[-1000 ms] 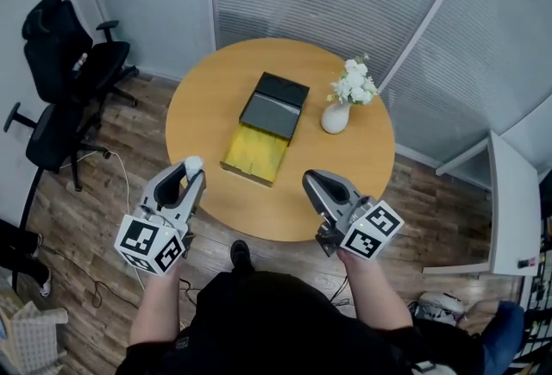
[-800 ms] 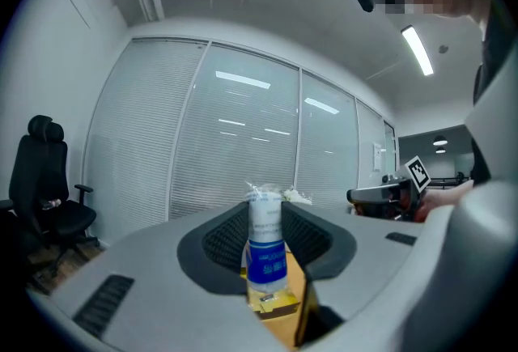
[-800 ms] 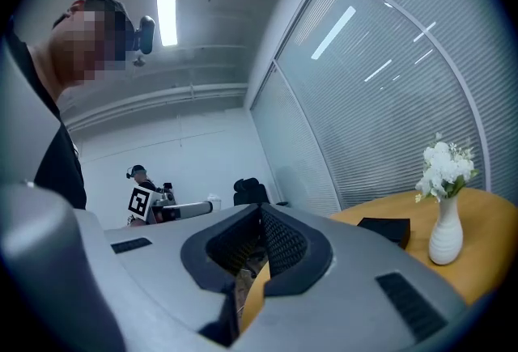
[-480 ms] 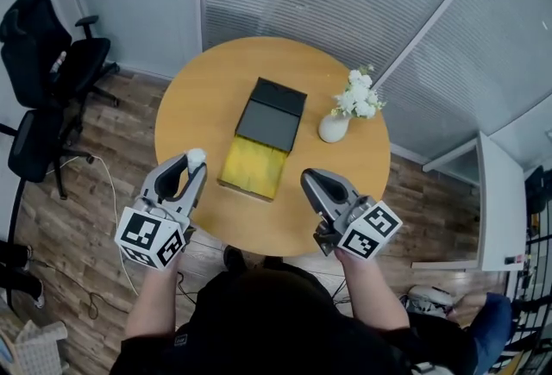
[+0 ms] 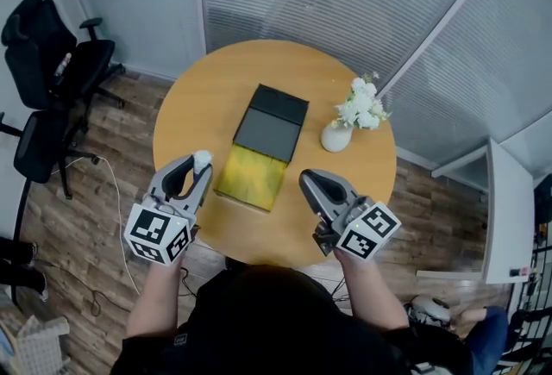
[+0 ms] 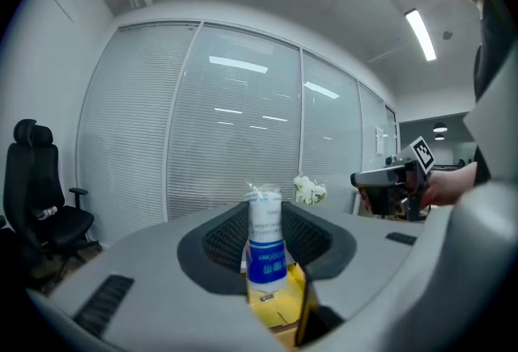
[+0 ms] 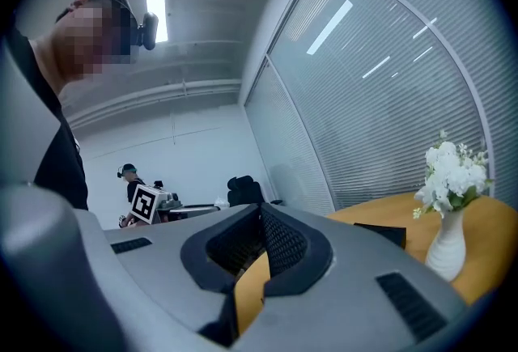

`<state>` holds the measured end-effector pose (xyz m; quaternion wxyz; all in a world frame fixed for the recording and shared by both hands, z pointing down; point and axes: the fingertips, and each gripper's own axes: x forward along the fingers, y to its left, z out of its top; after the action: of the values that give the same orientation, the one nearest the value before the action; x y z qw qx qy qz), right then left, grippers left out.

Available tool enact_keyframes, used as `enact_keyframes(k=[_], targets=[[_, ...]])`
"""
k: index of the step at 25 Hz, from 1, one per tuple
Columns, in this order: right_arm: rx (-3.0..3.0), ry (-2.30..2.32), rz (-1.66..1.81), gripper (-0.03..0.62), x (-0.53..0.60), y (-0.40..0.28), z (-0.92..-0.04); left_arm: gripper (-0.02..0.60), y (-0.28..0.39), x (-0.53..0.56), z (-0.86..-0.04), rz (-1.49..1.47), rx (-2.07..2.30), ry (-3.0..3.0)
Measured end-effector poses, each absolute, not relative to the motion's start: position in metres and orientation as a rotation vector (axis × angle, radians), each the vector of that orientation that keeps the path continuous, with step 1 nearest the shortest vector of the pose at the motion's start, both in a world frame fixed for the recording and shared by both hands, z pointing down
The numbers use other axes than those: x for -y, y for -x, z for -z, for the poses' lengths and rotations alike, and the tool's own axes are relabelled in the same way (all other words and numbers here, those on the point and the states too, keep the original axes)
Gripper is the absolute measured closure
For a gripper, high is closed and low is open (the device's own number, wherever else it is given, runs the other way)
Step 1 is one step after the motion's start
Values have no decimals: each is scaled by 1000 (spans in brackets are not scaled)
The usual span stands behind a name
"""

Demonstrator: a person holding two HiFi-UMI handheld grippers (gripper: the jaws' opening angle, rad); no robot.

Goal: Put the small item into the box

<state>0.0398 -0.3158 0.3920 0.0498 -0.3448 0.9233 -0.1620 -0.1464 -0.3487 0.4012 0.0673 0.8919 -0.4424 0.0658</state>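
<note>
- The left gripper [image 5: 199, 165] is clamping the small item [image 6: 265, 243], a white bottle with a blue label. The bottle is standing upright between its 2 jaws, which are pressing on its sides.
- The small item is hanging over the near left part of the round tabletop [image 5: 203, 102]. It is just left of the box [image 5: 250, 177] and not in it.
- The box is lying open near the middle of the tabletop. Its yellow inside is facing up at the near end, and its dark lid [image 5: 270, 128] is lying flat at the far end.
- The right gripper [image 5: 308, 181] is hovering over the near right part of the tabletop, just right of the box. Its jaws are meeting at the tips and gripping nothing.
- A white vase [image 5: 335, 138] of white flowers [image 5: 362, 104] is standing right of the lid, apart from it.
- 2 black office chairs [image 5: 59, 54] are standing on the wooden floor [image 5: 129, 184], left of the tabletop.
</note>
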Motion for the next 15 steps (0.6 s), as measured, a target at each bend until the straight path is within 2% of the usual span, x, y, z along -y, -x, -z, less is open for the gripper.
enact_keyframes(k=[15], targets=[[-2773, 1052, 685, 557, 338, -72, -440, 445, 97, 390, -487, -524, 1224, -2608]])
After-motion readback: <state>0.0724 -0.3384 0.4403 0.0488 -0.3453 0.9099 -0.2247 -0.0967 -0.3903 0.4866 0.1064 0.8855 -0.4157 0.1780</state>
